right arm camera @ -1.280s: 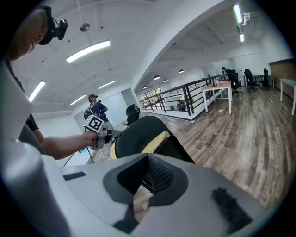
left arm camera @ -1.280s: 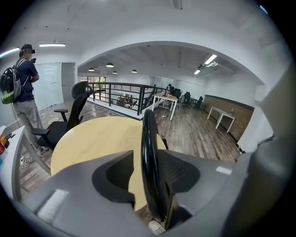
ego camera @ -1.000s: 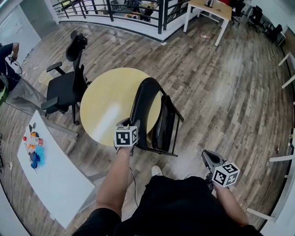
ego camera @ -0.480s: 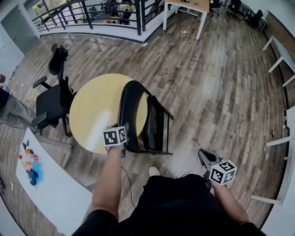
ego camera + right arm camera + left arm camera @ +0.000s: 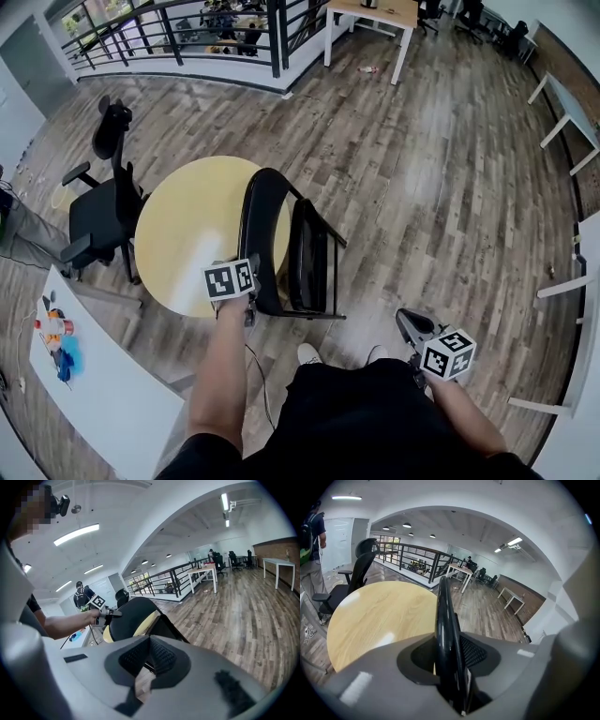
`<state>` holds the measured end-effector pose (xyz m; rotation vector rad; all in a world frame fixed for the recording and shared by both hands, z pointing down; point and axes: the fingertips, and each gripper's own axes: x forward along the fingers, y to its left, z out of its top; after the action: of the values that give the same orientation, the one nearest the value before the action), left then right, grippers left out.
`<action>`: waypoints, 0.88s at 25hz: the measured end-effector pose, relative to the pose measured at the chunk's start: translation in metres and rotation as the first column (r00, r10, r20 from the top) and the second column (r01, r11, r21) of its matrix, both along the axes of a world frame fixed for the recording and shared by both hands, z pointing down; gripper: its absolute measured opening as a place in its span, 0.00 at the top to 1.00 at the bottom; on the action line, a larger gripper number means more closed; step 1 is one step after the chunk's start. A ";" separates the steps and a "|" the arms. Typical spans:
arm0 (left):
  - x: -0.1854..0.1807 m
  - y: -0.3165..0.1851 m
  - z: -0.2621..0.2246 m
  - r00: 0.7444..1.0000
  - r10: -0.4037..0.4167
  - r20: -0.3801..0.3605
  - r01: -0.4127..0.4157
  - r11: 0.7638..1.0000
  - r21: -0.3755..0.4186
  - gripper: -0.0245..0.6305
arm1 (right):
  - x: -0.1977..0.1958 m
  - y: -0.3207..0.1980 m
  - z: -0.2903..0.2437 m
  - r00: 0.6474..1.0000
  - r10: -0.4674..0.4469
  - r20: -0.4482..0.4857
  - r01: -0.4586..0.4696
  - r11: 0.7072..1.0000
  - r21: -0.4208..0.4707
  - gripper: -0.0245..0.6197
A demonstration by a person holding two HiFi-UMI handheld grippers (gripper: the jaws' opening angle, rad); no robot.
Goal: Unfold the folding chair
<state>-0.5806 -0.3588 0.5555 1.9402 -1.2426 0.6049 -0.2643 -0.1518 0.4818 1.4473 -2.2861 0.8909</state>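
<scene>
The left tool (image 5: 251,266), jaws just closing, straddles the top edge of the folded black folding chair (image 5: 302,255) without pinching it. The chair stands beside a round yellow table (image 5: 183,234). The right tool (image 5: 407,323) is pressed together, empty.

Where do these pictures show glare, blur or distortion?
Head view: pale glare on the round table, floor planks bowed near the edges. Left gripper view: black corners, sheen along the chair frame. Right gripper view: ceiling lights blown out.
</scene>
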 end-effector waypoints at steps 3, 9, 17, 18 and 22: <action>0.029 0.006 -0.013 1.000 0.016 0.008 -0.016 1.000 0.024 0.76 | 0.003 -0.004 0.005 0.999 -0.028 0.019 0.028 1.000 -0.003 0.95; 0.091 0.018 -0.037 1.000 0.000 -0.011 0.001 0.998 0.069 0.77 | 0.024 -0.015 0.010 0.994 -0.098 0.050 0.098 0.995 0.005 0.95; 0.159 0.032 -0.059 0.998 -0.056 0.003 0.055 0.989 0.135 0.79 | 0.122 -0.028 0.025 0.985 -0.163 0.056 0.164 0.986 -0.015 0.95; 0.166 0.034 -0.061 0.998 -0.062 0.010 0.060 0.988 0.145 0.79 | 0.133 -0.032 0.026 0.983 -0.175 0.055 0.176 0.984 -0.013 0.95; 0.197 0.039 -0.068 0.996 -0.078 0.033 0.072 0.983 0.166 0.79 | 0.164 -0.049 0.038 0.972 -0.226 0.067 0.227 0.974 -0.017 0.95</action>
<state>-0.3835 -0.3195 0.4870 2.0142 -1.4232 0.5181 -0.1001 -0.2004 0.5195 1.1329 -2.4178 0.9036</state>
